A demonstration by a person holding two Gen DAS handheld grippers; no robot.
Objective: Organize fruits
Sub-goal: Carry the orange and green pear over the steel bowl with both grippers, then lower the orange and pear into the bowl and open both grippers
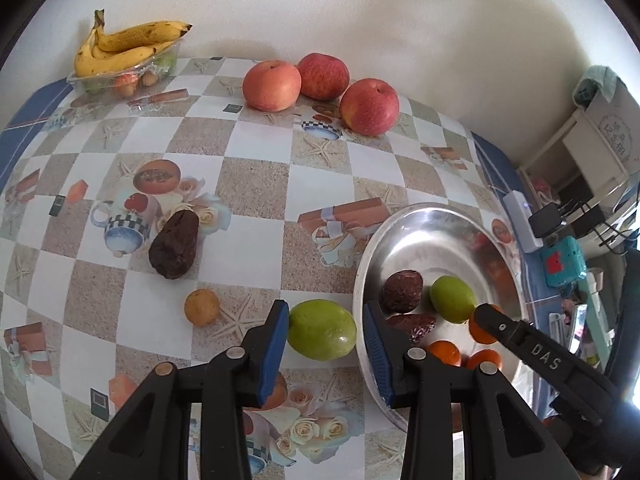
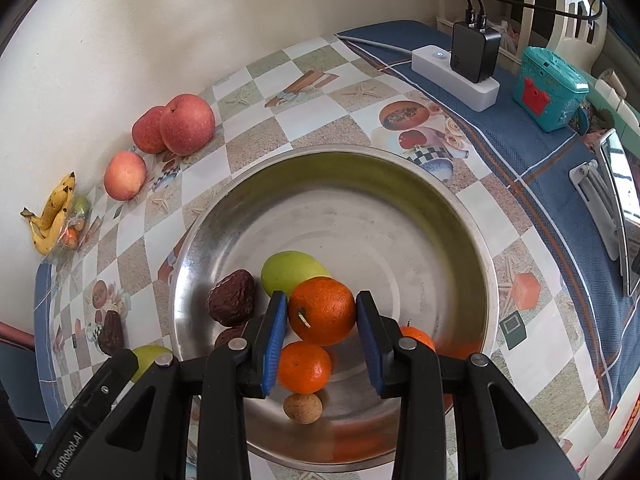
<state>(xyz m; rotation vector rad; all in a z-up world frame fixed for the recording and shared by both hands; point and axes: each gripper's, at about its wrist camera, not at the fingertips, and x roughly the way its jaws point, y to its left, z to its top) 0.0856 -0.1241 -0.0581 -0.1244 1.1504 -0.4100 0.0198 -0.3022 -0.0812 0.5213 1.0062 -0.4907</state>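
Observation:
In the left wrist view, a green fruit (image 1: pixel 322 330) lies on the patterned tablecloth just left of the steel bowl (image 1: pixel 436 232). My left gripper (image 1: pixel 326 334) is open and straddles it, with a small gap at the right pad. My right gripper (image 2: pixel 322 332) is shut on an orange (image 2: pixel 322 310), holding it over the steel bowl (image 2: pixel 400 184). Under it in the bowl lie another green fruit (image 2: pixel 292 270), dark dates (image 2: pixel 231 298), more oranges (image 2: pixel 305 367) and a small brown fruit (image 2: pixel 303 408). The right gripper's finger (image 1: pixel 520 344) also shows over the bowl.
On the cloth lie a dark date (image 1: pixel 175 246) and a small tan fruit (image 1: pixel 202 307). Three apples (image 1: pixel 272 84) sit by the wall, with bananas (image 1: pixel 128 46) on a plastic tray at the far left. A power strip with charger (image 2: pixel 460 72) and a teal box (image 2: pixel 550 88) stand behind the bowl.

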